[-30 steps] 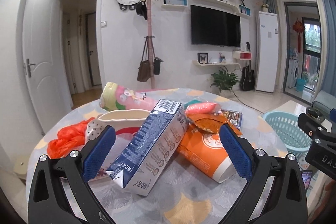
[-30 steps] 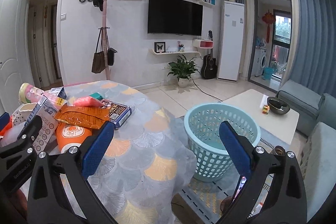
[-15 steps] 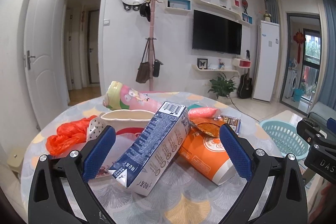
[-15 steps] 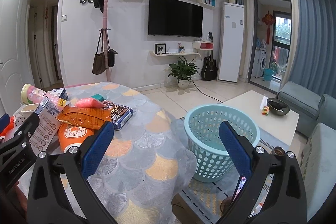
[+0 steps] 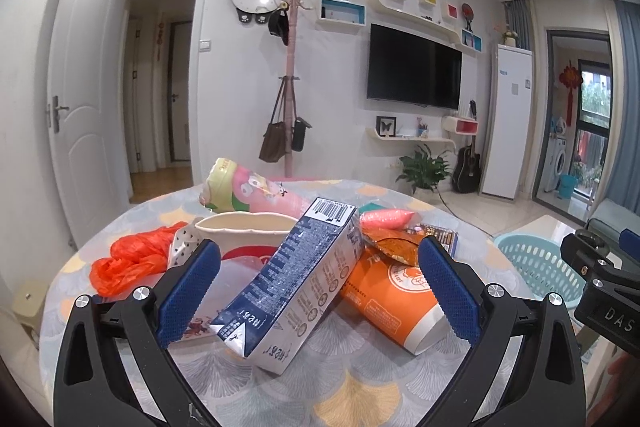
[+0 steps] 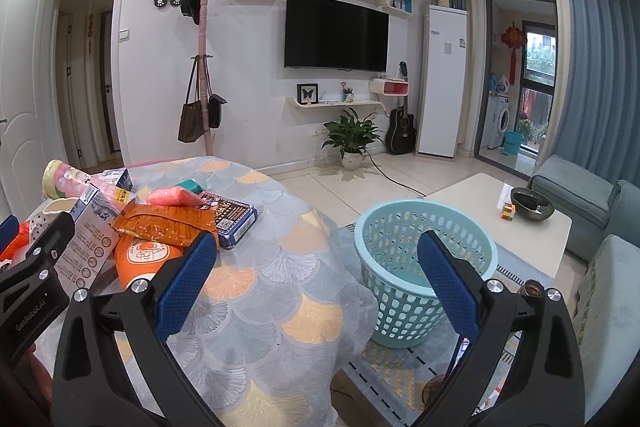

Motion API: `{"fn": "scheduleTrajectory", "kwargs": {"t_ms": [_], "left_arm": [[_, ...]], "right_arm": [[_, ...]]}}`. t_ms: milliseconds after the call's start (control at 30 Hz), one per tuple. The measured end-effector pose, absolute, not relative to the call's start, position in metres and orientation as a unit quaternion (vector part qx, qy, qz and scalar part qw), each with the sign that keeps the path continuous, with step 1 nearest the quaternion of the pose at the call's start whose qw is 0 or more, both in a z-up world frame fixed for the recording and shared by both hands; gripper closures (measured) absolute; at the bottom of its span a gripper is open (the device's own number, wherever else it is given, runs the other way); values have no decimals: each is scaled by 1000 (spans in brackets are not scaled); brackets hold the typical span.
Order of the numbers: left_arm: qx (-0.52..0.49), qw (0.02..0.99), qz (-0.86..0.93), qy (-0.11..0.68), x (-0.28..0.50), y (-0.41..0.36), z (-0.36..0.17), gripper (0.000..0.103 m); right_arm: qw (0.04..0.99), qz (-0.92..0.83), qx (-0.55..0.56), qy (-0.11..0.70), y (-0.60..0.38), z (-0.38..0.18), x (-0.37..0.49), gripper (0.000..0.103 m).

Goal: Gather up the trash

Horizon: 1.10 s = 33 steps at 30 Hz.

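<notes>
From the left wrist, your left gripper (image 5: 318, 285) is spread wide and holds nothing; its blue pads flank the carton (image 5: 294, 287) without touching it. The carton leans tilted at the front of the heap on the table (image 5: 360, 387). Just beside it on the right lies an orange cup (image 5: 386, 297) on its side, with a crinkled wrapper (image 5: 394, 245) over it. Behind sit a white bowl (image 5: 248, 225), a pink bottle (image 5: 256, 191) and an orange bag (image 5: 128, 261). The basket (image 5: 532, 263) shows past the table edge, on the floor.

From the right wrist, your right gripper (image 6: 316, 281) is also wide open and empty, aimed between the table's edge and the basket (image 6: 404, 295). The part of the basket's inside you can see looks bare. A dark packet (image 6: 230, 219) lies beside the wrapper (image 6: 164, 225).

Judging by this, nothing is collected yet: the whole heap remains on the table, and the carton looks like your nearest first pick.
</notes>
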<state>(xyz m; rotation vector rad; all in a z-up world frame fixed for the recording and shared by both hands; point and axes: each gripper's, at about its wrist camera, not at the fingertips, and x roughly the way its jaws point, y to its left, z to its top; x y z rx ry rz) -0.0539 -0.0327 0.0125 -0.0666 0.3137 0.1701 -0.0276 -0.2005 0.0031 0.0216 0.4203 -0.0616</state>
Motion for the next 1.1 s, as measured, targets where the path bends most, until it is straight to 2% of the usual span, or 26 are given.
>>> {"fn": "scheduleTrajectory", "kwargs": {"t_ms": [1100], "left_arm": [[-35,984,86,151,-56,-32,13,7]], "right_arm": [[976,-30,16,214,-201,0,-25,8]]}}
